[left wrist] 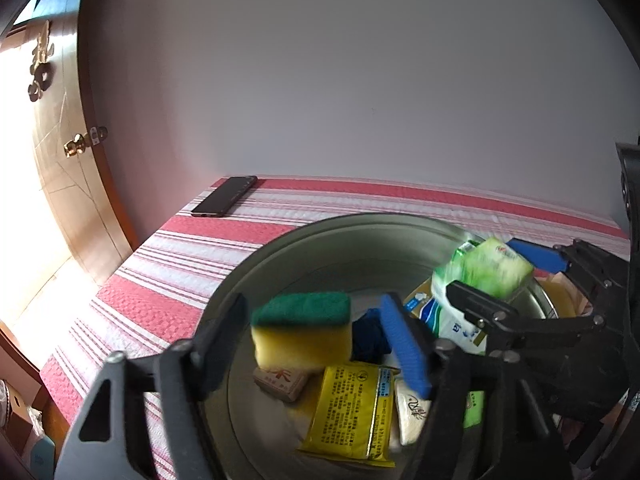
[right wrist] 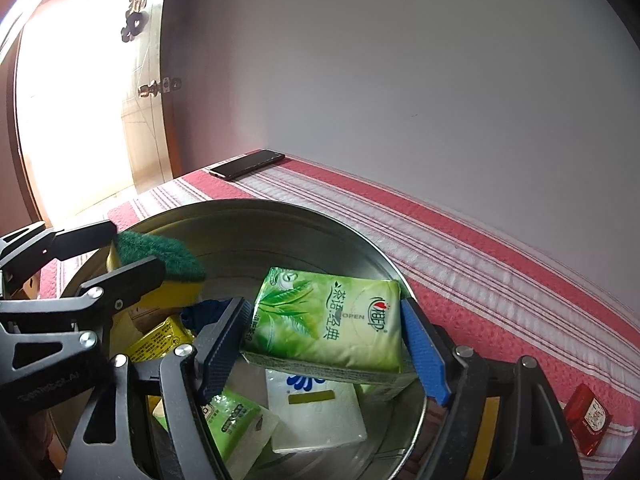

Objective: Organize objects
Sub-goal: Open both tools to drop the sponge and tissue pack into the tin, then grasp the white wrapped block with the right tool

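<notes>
Right gripper (right wrist: 324, 344) jaws pinch green tissue pack (right wrist: 328, 316) by short ends, above metal basin (right wrist: 304, 220). Left gripper (left wrist: 316, 336) jaws pinch sponge (left wrist: 302, 330) over same basin. We lower each close to contents before spreading jaws, one side first. Red packet (right wrist: 588, 420) waits on striped counter (right wrist: 500, 264); phone (right wrist: 248, 164) lies far.
</notes>
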`<state>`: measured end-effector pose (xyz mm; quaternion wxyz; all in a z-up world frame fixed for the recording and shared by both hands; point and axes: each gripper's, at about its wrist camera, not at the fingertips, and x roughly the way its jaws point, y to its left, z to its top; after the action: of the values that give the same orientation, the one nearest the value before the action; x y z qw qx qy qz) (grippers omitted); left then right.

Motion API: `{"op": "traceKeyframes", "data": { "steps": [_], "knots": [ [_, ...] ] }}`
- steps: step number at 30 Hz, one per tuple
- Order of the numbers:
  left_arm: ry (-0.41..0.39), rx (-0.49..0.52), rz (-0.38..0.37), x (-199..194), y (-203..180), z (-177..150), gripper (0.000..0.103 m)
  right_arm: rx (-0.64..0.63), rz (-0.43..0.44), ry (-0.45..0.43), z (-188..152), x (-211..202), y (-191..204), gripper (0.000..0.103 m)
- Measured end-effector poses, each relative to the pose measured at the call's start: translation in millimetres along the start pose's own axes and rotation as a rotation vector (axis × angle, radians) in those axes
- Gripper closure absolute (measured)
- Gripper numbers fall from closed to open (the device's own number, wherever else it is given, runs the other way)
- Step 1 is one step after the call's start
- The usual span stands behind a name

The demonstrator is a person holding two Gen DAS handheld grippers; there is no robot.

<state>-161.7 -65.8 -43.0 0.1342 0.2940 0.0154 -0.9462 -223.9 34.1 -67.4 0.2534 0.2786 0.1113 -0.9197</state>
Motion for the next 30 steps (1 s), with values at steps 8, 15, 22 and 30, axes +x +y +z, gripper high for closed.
{"op": "traceKeyframes", "data": {
  "steps": [8, 15, 22, 30],
  "knots": [
    [-0.012, -0.026, -0.015, -7, -1, 0, 0.004, 0.058, -0.012, -0.050, 1, -17, -11, 0.025],
    [-0.061, -0.006, -0.038, -25, -24, -3, 0.000, 0.133, -0.088, -0.103, -19, -60, -43, 0.025],
    [-0.102, 0.037, -0.102, -37, -69, -10, 0.000, 0.241, -0.242, -0.069, -58, -98, -95, 0.019],
    [-0.139, 0.104, -0.051, -33, -99, -7, 0.000, 0.310, -0.278, 0.080, -99, -97, -132, 0.019]
  ]
}}
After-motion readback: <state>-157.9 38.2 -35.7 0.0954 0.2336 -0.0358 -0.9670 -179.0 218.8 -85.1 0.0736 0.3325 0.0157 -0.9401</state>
